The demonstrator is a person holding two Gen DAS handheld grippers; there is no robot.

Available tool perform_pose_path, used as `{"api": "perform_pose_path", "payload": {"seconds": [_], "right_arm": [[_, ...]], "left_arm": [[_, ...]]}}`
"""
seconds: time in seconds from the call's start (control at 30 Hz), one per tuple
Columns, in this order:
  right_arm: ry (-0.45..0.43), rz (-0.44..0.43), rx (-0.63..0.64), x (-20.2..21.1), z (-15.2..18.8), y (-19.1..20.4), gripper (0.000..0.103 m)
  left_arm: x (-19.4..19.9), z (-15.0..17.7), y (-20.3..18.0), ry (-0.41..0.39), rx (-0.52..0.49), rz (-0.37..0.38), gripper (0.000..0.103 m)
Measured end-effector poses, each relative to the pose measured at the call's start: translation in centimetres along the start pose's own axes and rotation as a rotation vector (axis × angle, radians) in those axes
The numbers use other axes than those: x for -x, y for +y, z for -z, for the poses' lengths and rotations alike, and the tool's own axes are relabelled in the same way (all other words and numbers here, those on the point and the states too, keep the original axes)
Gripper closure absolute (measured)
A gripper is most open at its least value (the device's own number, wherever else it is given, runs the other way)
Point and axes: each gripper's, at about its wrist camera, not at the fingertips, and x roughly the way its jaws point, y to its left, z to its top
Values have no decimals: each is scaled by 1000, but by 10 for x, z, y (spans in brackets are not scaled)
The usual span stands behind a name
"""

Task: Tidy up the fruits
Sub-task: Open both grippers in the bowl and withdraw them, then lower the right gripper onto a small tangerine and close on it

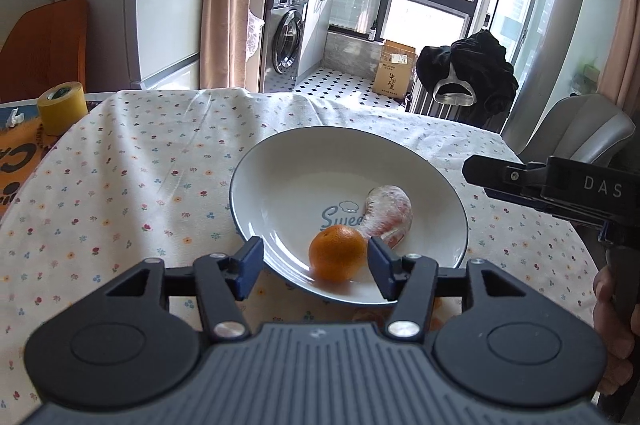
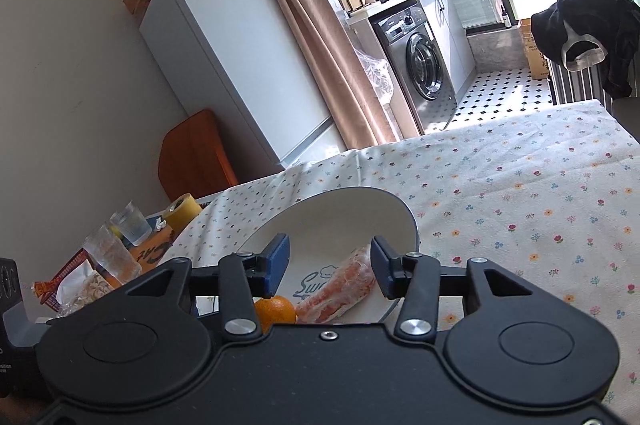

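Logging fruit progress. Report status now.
Left gripper open around orange. Right gripper open, empty. Orange and pomelo segment on plate. Nothing blocking.

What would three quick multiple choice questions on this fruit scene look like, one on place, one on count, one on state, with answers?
1. Where does the orange sit?
A. on the tape roll
B. in the white plate
C. on the bare tablecloth

2. How many fruit pieces are in the plate?
A. two
B. four
C. none

3. How is the left claw?
A. shut on the orange
B. out of view
C. open, holding nothing

Answers: 1 B, the orange rests inside the plate's rim. 2 A, only the orange and a peeled pomelo segment lie there. 3 C, its fingers stand apart on either side of the orange, with a gap on the left.
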Motion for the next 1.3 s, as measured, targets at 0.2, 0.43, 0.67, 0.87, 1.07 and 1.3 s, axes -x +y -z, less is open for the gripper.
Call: {"api": "perform_pose_path", "payload": {"seconds": [0.2,0.43,0.67,0.87,1.07,1.3], "right_arm": [[12,-3,11,14,12,6,44],[-1,7,51,32,22,19,19],[-14,20,98,53,32,33,0],[3,30,125,68,41,40,0],[6,51,148,80,50,43,0],[27,73,185,89,62,48,0]], "left_arm": [[19,8,3,-22,7,0,36],[40,18,10,-47,28,-15,28],[64,29,12,-69,38,-30,18],[79,40,10,-71,38,-18,17],[88,51,9,-69,43,-15,14],[94,64,12,-66,56,12,12]]}}
